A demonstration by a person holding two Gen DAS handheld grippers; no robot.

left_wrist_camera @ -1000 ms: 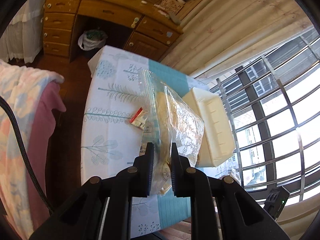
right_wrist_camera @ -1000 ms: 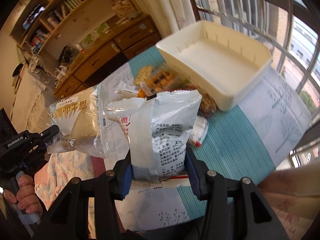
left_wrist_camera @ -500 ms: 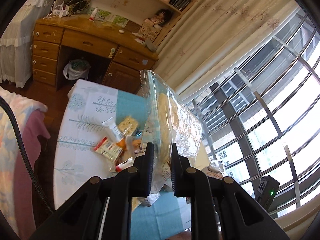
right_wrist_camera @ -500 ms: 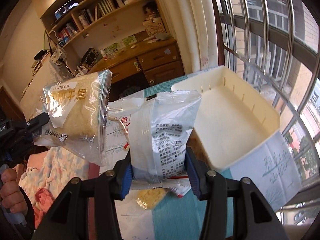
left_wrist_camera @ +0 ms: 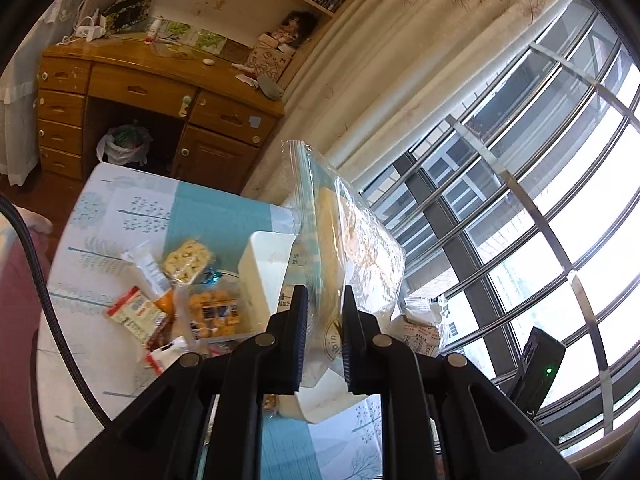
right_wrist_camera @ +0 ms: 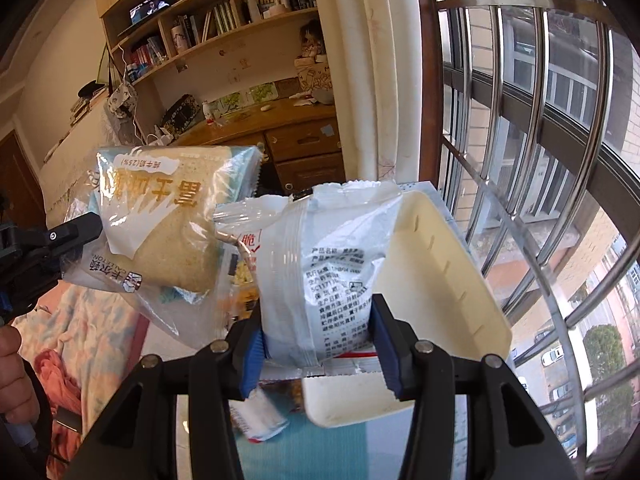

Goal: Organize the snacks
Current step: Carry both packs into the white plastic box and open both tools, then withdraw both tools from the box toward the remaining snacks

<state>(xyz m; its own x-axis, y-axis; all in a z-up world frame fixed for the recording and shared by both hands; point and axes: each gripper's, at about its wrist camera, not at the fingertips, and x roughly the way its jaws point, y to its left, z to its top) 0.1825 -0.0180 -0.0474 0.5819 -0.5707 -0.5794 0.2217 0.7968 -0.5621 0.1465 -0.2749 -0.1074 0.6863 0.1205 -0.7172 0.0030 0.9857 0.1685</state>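
My left gripper (left_wrist_camera: 323, 340) is shut on a clear bread packet (left_wrist_camera: 344, 248) with a pale slice inside, held in the air above the table. The same bread packet (right_wrist_camera: 160, 240) shows in the right wrist view, left of centre. My right gripper (right_wrist_camera: 318, 348) is shut on a white snack bag (right_wrist_camera: 320, 264) with black print, held above the cream plastic bin (right_wrist_camera: 436, 280). The bin (left_wrist_camera: 264, 264) also shows behind the bread packet. Loose snacks (left_wrist_camera: 176, 292) lie on the tablecloth left of the bin.
The table has a white and teal patterned cloth (left_wrist_camera: 132, 216). A wooden desk with drawers (left_wrist_camera: 152, 100) stands beyond it, with a bagged waste bin (left_wrist_camera: 124, 144) under it. Barred windows (left_wrist_camera: 520, 220) and a curtain are to the right. A pink blanket (right_wrist_camera: 88, 340) lies at left.
Both grippers have lifted and tilted up with their packets. The views now show more of the room and window, and the bin sits lower and closer under the right gripper.
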